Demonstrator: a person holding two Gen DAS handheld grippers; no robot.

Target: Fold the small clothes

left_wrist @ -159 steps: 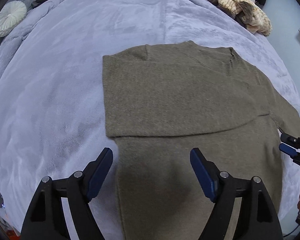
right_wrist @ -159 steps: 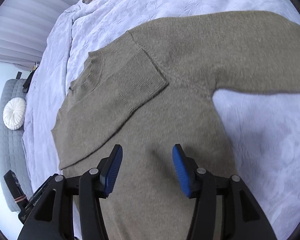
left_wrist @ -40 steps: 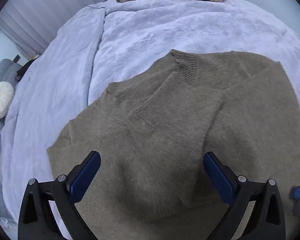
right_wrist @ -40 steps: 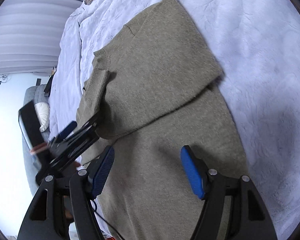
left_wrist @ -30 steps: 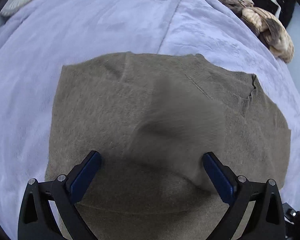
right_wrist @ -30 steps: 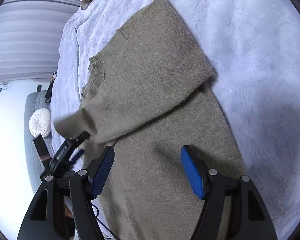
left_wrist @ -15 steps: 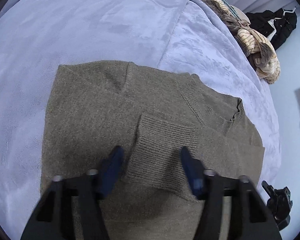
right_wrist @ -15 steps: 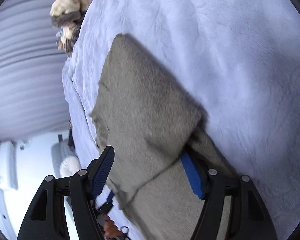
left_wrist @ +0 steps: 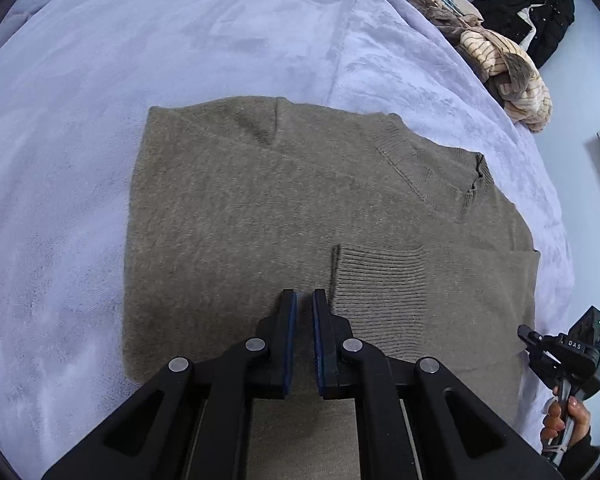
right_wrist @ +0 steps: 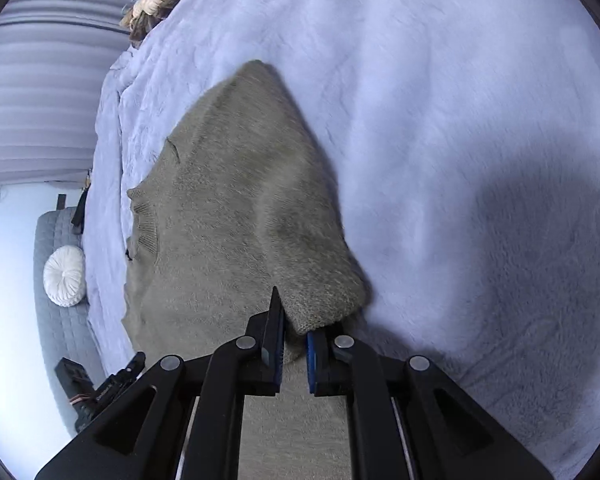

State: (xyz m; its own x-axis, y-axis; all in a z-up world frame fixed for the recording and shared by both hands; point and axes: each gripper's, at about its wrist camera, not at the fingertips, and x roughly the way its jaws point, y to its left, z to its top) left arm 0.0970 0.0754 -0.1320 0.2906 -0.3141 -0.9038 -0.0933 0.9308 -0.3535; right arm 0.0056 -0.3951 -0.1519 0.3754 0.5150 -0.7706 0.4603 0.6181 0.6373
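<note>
Sweater (left_wrist: 260, 216) lies flat on the bed (left_wrist: 100, 80), both sleeves folded across its body. Right gripper (right_wrist: 292, 344) is clamped on the folded edge; left gripper (left_wrist: 304, 336) hovers, jaws nearly together, empty. Likely next: folding the body, needing a matching left grasp.

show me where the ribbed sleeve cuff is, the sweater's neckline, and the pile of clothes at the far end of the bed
ribbed sleeve cuff (left_wrist: 380, 280), left wrist view, middle of the ribbing lying on the sweater.
sweater's neckline (left_wrist: 474, 184), left wrist view, ribbed collar edge.
pile of clothes (left_wrist: 512, 76), left wrist view, striped cream garment on the bed's far edge.
</note>
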